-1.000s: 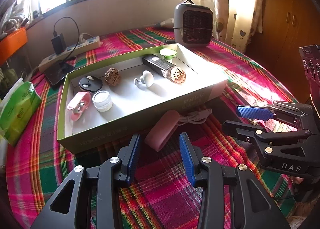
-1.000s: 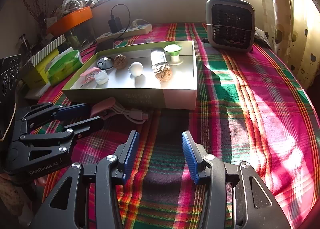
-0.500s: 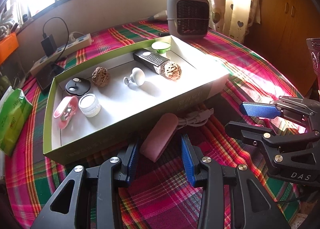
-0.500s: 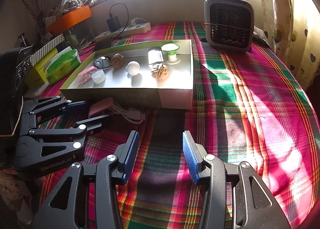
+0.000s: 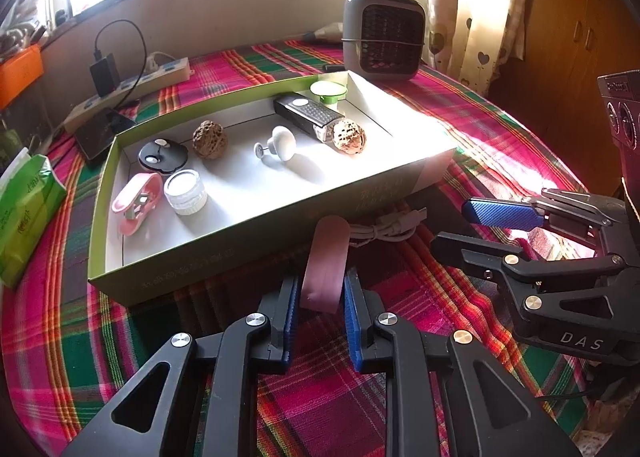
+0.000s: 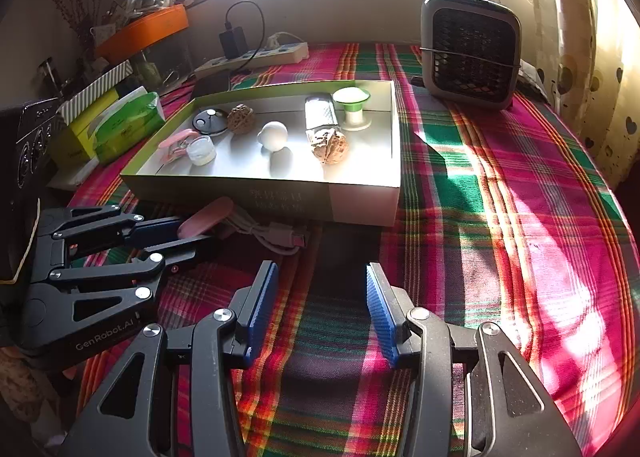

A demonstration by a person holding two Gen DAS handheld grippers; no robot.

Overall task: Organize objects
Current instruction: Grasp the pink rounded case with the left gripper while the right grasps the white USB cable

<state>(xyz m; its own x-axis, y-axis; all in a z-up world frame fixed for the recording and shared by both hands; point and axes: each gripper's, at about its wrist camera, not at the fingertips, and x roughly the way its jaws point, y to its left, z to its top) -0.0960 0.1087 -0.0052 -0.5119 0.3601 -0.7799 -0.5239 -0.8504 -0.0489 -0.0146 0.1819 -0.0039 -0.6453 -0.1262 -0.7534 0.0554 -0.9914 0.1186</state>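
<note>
The counter (image 6: 500,193) carries a plaid cloth; at its far left edge lies a green tissue pack (image 5: 24,213), its print too small to read; behind it a phone (image 5: 100,133) and a power strip (image 5: 132,85) sit against the wall.

The shallow box (image 5: 248,253) occupies the centre-left of the counter; its near wall bears faint lettering that cannot be read; inside, left to right: a pink clip (image 5: 136,203), a white jar (image 5: 186,193), a black disc (image 5: 162,155), a walnut (image 5: 210,139), a white knob (image 5: 280,143), a black lamp (image 5: 308,115) touching a second walnut (image 5: 350,137), and a green-rimmed cap (image 5: 328,91) in the far corner.

The left tool (image 5: 322,307) has just been closing; its blue pads now clamp the pink case (image 5: 326,263), which is held just outside the near wall of the box; a white cable (image 5: 384,227) trails from the case along that wall.

The right tool (image 6: 322,311) stands at medium width with nothing between its pads; its body reads "DAS" in the left wrist view, and the left tool's body reads "GenRobot.AI" in the right wrist view.

Open cloth extends to the right of the box as far as the curtain; a grey fan heater (image 6: 472,51) stands at the far right corner.
</note>
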